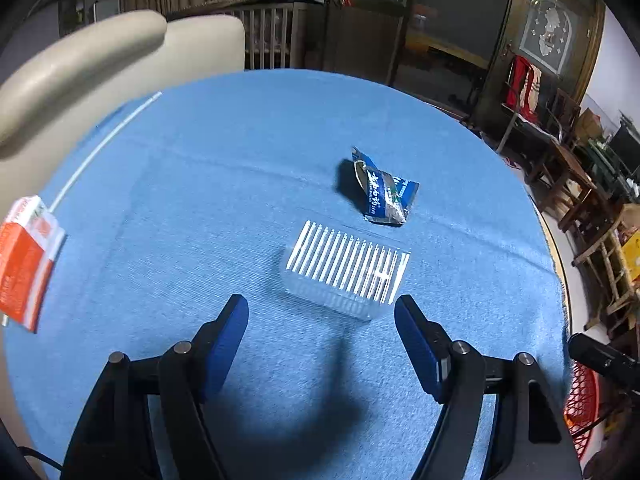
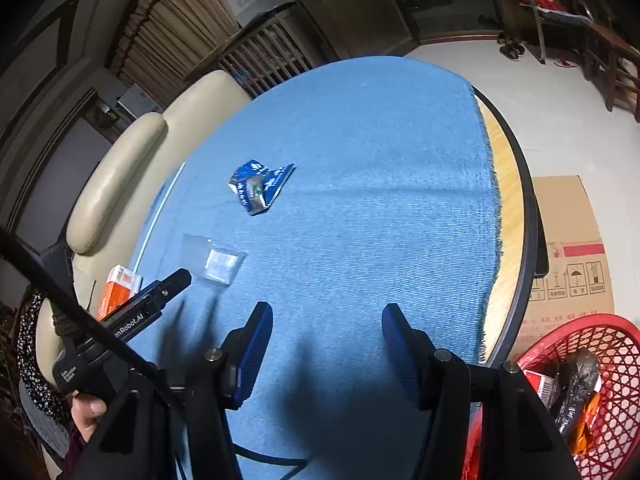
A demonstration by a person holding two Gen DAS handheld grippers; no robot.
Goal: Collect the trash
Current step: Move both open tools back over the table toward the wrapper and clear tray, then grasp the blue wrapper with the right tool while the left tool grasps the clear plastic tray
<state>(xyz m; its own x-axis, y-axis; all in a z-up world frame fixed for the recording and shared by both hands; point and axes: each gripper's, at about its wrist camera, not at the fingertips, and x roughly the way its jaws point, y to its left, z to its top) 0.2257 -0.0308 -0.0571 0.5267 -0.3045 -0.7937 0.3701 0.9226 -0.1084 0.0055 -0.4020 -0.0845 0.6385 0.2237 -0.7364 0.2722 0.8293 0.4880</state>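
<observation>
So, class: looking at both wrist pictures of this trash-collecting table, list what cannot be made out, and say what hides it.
- Orange and white carton: left wrist view, blurred and cut by the left edge; in the right wrist view, the left hand-held gripper covers part of it.
- Red plastic mesh basket: right wrist view, its contents partly hidden by the gripper body and frame edge.
- Crumpled blue foil wrapper: print too small to read.

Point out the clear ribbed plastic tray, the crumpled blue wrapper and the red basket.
Clear ribbed plastic tray (image 1: 347, 274): left wrist view, ribbed top.
Crumpled blue wrapper (image 1: 384, 194): left wrist view, printed middle.
Red basket (image 2: 618, 344): right wrist view, mesh wall.
</observation>
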